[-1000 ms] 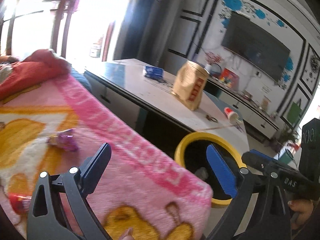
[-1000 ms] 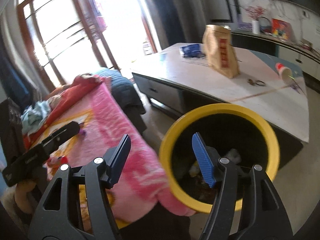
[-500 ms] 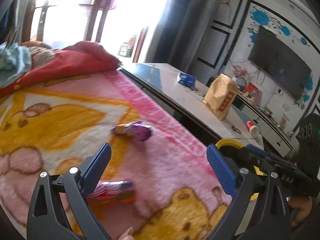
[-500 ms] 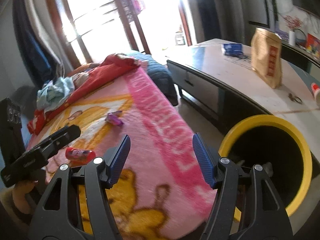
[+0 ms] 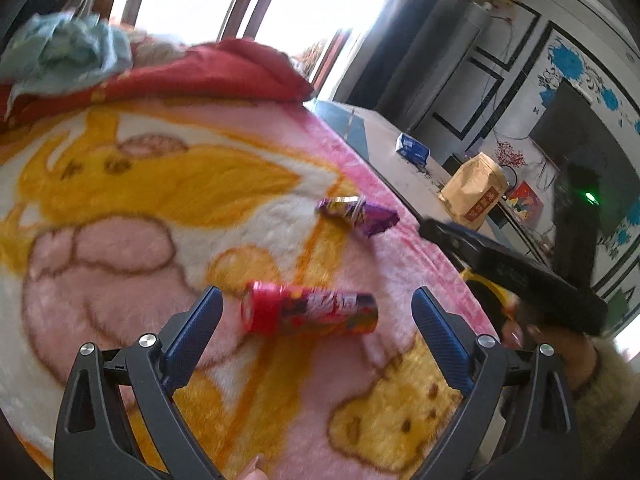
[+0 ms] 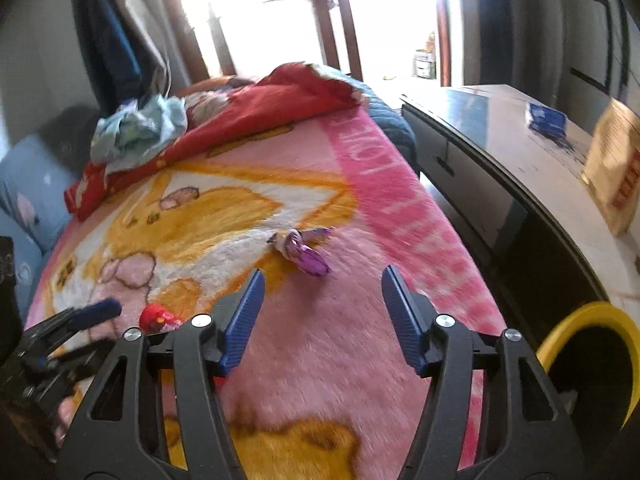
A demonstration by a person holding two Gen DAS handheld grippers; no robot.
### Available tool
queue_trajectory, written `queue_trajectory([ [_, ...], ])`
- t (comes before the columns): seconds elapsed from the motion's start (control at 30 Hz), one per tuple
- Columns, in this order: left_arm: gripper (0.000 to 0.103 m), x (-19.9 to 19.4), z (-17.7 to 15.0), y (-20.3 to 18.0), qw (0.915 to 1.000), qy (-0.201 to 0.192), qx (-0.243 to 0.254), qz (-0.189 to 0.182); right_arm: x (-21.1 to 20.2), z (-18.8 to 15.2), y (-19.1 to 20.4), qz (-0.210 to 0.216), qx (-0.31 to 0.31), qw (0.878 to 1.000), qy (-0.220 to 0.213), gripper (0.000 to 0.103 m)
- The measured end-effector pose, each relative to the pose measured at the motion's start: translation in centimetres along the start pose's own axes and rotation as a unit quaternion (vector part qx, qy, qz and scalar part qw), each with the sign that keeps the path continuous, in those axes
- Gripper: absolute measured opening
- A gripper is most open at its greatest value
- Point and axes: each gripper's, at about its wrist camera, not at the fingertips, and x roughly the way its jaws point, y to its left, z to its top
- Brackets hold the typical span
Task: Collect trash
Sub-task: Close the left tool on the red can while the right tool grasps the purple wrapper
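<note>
The left gripper [image 5: 316, 312] hangs spread over the pink blanket [image 5: 120, 248], a red wrapper [image 5: 310, 314] lying loose between its jaws. The right gripper [image 6: 322, 312], jaws apart and just narrowing on nothing, points at a purple wrapper [image 6: 300, 250] farther off. A yellow bin [image 6: 592, 356] stands right.

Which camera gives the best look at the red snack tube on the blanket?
The left wrist view: the red snack tube lies whole between the open jaws. The right wrist view shows only its red end, behind a finger.

Both grippers, from bin [image 6: 592, 320] to blanket [image 5: 132, 240].
</note>
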Motion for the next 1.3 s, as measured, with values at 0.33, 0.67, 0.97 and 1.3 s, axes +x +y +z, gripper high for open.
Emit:
queue_trajectory([
  [0.33,0.079,2.5,-2.6,0.8,0.9931,0.065,-0.076,-0.061,4.7,1.0,0.8,-0.009,-0.030,0.998,0.049,0.015],
  [0.67,0.075,5.6,-1.0,0.7,0.9903,0.056,-0.113,-0.059,1.2,-0.3,0.6,0.016,-0.006,1.000,0.017,0.009],
  [0.97,0.052,8.5,1.3,0.8,0.9891,0.048,-0.132,-0.044,-2.8,-2.4,-2.8,0.000,0.043,0.999,-0.005,0.004],
  [1.3,0.035,11.1,3.2,-2.4,0.9941,0.056,-0.077,-0.051,-6.6,-4.5,-6.5,-0.030,0.088,0.995,-0.031,0.004],
])
